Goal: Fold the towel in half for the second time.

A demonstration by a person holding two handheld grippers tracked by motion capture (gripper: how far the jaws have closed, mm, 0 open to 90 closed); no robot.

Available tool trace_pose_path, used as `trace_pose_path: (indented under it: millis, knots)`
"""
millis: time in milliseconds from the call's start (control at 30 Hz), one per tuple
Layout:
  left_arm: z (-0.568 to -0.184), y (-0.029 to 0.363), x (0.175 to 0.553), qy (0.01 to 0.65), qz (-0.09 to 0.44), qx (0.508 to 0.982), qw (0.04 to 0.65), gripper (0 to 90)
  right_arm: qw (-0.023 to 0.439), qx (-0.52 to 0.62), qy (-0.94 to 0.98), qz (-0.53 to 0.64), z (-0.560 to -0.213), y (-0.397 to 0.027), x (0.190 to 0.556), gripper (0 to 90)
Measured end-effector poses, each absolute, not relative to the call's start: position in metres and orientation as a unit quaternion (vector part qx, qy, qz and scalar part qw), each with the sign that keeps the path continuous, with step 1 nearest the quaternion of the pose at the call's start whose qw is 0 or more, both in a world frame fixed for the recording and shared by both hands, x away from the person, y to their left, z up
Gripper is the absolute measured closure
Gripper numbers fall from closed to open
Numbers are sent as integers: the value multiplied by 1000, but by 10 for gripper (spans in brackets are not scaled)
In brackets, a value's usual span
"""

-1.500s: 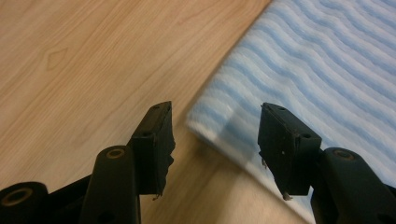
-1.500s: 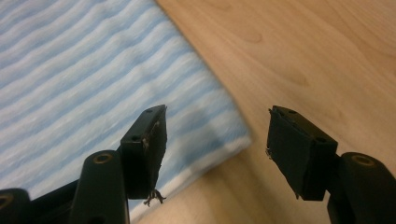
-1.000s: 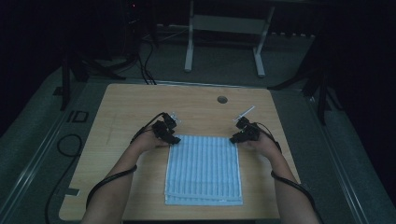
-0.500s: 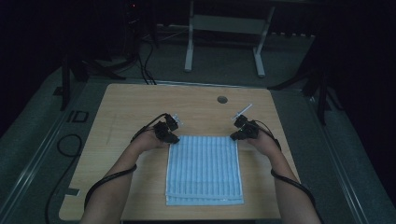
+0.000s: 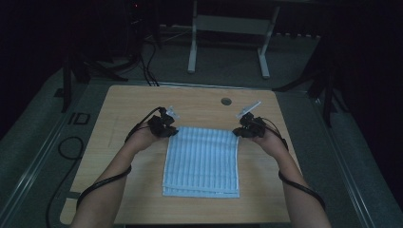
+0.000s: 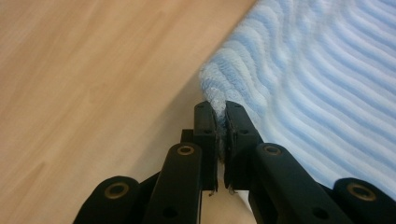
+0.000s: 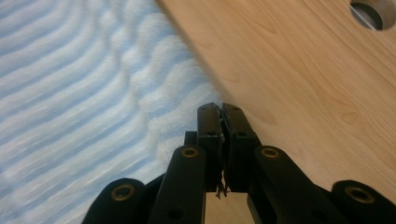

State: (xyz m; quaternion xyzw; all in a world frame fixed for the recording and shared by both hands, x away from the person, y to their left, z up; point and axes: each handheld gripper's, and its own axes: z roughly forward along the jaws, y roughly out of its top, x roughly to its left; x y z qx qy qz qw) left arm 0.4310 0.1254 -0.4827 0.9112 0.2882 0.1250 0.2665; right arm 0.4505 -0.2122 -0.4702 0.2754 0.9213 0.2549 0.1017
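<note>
Here, ribbed blue terry towel (image 5: 201, 159), corners pinched, on smooth wooden table (image 5: 142, 102).

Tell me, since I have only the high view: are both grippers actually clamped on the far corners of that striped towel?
Observer: The left gripper is. In its own view the jaws are pinched on the towel's fluffy corner.
Operator: And the right one?
Observer: The right gripper is shut too, with the towel's edge caught between its jaws at the corner.
Operator: Anything near that right corner I should know about?
Observer: The round hole in the wooden table lies beyond the jaws, apart from the towel.
</note>
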Motion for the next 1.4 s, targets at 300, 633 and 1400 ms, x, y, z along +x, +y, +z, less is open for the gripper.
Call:
trace_pose_path:
  millis: [300, 633, 1400]
  knots:
    - [-476, 131, 388, 251, 116, 924, 263, 855, 103, 238, 922, 287, -466, -219, 408, 867]
    - [-461, 140, 339, 224, 108, 924, 292, 852, 120, 177, 931, 296, -451, -218, 343, 866]
    - [-501, 127, 253, 172, 21, 943, 283, 842, 68, 171, 943, 278, -493, -233, 267, 862]
